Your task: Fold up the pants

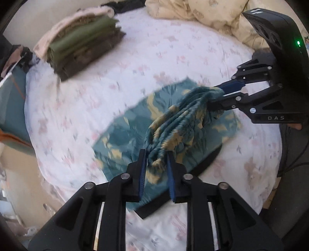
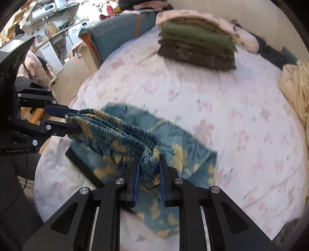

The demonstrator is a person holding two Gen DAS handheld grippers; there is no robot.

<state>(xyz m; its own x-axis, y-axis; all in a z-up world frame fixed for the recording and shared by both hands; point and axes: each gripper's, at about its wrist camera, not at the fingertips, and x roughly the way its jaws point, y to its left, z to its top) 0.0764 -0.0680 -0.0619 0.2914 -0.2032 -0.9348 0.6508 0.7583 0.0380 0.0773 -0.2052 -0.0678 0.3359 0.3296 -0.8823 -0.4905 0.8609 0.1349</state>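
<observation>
The pants [image 1: 123,139] are teal with yellow leaf print and lie partly on the bed, their legs spread over a flat black board [image 1: 204,160]. My left gripper [image 1: 156,164] is shut on one end of the gathered elastic waistband [image 1: 181,119]. My right gripper [image 1: 216,98] is shut on the other end, and the band is stretched between them above the bed. In the right wrist view the right gripper [image 2: 148,173] clamps the waistband [image 2: 119,131], the left gripper [image 2: 71,121] holds its far end, and the pants [image 2: 185,154] hang below.
The bed has a white floral sheet [image 1: 96,100]. A stack of folded green and brown clothes [image 1: 85,46] sits at its far side, also in the right wrist view [image 2: 197,46]. A cream quilt [image 1: 208,13] is bunched at the head. A teal chair [image 2: 115,32] stands beside the bed.
</observation>
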